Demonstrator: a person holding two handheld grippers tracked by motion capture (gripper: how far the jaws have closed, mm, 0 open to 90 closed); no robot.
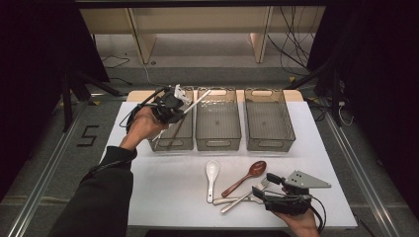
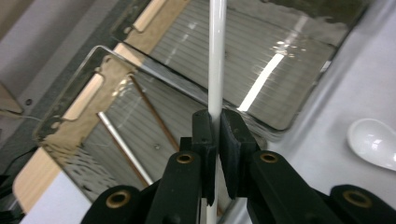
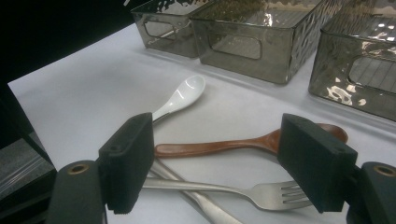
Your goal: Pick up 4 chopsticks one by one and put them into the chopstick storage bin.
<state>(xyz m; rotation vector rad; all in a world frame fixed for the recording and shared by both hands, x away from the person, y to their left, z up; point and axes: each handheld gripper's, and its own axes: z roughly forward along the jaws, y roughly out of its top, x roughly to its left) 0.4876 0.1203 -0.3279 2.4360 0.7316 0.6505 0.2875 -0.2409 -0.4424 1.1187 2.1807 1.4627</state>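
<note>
A white chopstick (image 2: pixel 217 60) is clamped between the closed jaws of the left gripper (image 1: pixel 179 104), the two black pads pressed against the stick on either side. In the left gripper view the stick is seen running straight up from the jaws, and a short part of it shows below them. In the high view the gripper is held above the left bin (image 1: pixel 187 144) of three clear bins set in a row at the far side of the white table (image 1: pixel 163 187), and the stick slants up and to the right over the rim between the left bin and the middle bin (image 1: pixel 217 143). Two more sticks, one brown (image 2: pixel 154 114) and one pale (image 2: pixel 122 145), are seen lying on the floor of the left bin. The right bin (image 1: pixel 269 143) stands beside the middle one.

The right gripper (image 1: pixel 263 184) is held low at the near right of the table with its jaws spread wide and nothing gripped between them. In the right gripper view, a metal fork (image 3: pixel 243 190) and the handle of a brown wooden spoon (image 3: pixel 219 147) are seen lying on the table in the gap between the jaws; whether the pads touch either cannot be told. A white soup spoon (image 3: pixel 182 95) lies just beyond, its handle running in under the other cutlery.
</note>
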